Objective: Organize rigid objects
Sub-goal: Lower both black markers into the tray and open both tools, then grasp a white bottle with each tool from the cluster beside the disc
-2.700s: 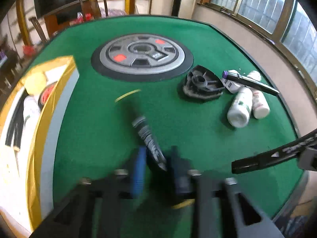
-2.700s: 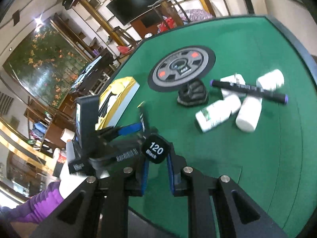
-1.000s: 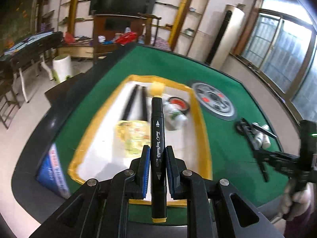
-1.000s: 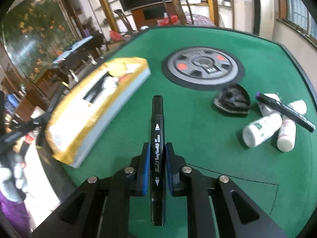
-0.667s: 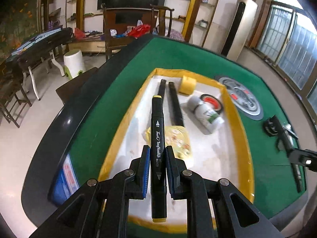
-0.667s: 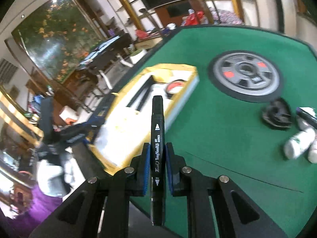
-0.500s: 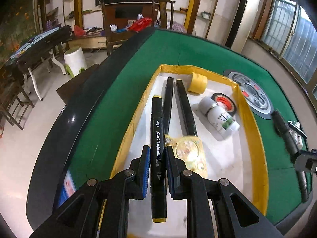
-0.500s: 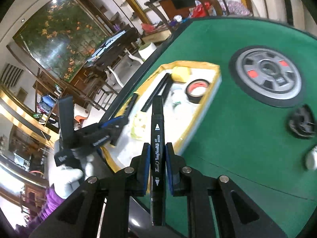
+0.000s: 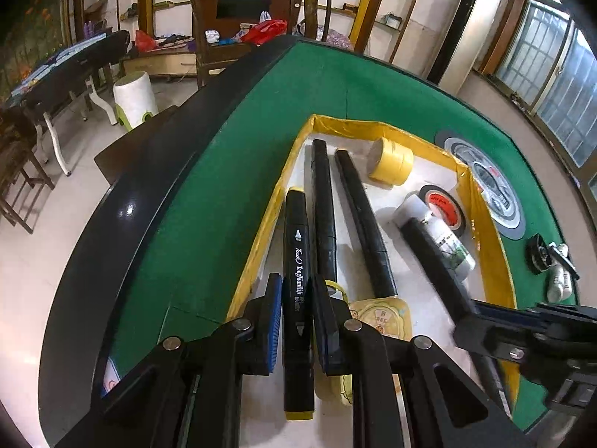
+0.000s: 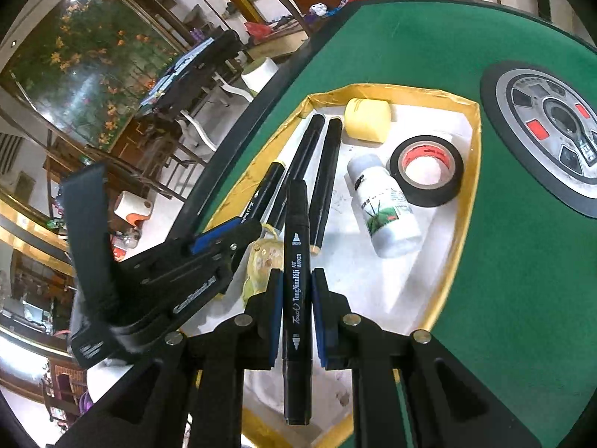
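Left gripper (image 9: 296, 321): being kept clamped on a yellow-capped marker (image 9: 297, 280), held low over the left side of the tray (image 9: 485, 201).
Right gripper (image 10: 296, 321): being kept clamped on a second black marker (image 10: 297, 261), hovering over the tray's near middle.
Task things: both carried markers are being held above the tray, beside the two laid markers (image 9: 347, 216).
Risk, collision: the two grippers are being worked close together; a jaw could be knocked while one opens, judging by the crowding.
Risk, landing: a released marker could be dropped on the yellow disc (image 9: 380, 317) and roll off line.
Risk, rim: the left marker is being held just inside the yellow rim; it could be tipped onto the felt.
Count, markers: four at the tray, two held, two lying.
Count, tape rolls: two, yellow tape (image 10: 367, 119) and black tape (image 10: 427, 175).
Count, bottles: one white bottle (image 10: 388, 211) in the tray; others out on the felt, too small for counting.
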The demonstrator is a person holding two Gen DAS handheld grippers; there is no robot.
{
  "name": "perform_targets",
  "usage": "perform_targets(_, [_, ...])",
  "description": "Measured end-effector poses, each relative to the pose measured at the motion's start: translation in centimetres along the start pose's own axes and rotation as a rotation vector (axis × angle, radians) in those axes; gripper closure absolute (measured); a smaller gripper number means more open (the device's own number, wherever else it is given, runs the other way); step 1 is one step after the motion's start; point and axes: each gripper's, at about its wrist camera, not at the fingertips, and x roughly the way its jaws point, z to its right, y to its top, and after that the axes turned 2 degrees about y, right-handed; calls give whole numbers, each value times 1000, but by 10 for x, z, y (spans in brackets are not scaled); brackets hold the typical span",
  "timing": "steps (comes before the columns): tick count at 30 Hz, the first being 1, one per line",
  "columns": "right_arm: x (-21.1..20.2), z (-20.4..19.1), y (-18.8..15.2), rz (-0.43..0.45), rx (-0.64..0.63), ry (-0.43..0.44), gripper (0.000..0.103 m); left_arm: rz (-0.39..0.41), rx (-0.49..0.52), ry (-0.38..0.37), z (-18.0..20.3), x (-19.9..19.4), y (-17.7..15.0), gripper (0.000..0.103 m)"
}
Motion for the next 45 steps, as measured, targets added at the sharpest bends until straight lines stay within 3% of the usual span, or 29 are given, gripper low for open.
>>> perform_targets(7, [13,2,3,13,10,-70,88,64,-48,-103,1,-34,-6,40])
perform_targets(11, [15,0,1,19,-8,-96,88,136,-68,-108,0,-63,-14,28])
perform_targets(19, [18,-5,-5,29,-29,-95,87,235,-119,63,-5,-103,-35,21])
perform_targets(23, [3,-14,-11,74,-85,-107,69,280,-112,149,1,-119,-44,14])
perform_targets(26, [-13,-20,-17,109,-109,-106,69,311,-92,193,12,-127,-50,10])
perform_targets(36, [-76,-2,-49,241,-104,-120,57,363,39,259,67,-150,-64,9])
perform_targets(45, [-117,40,-72,314,-20,-120,55,374,166,273,122,-157,-72,8])
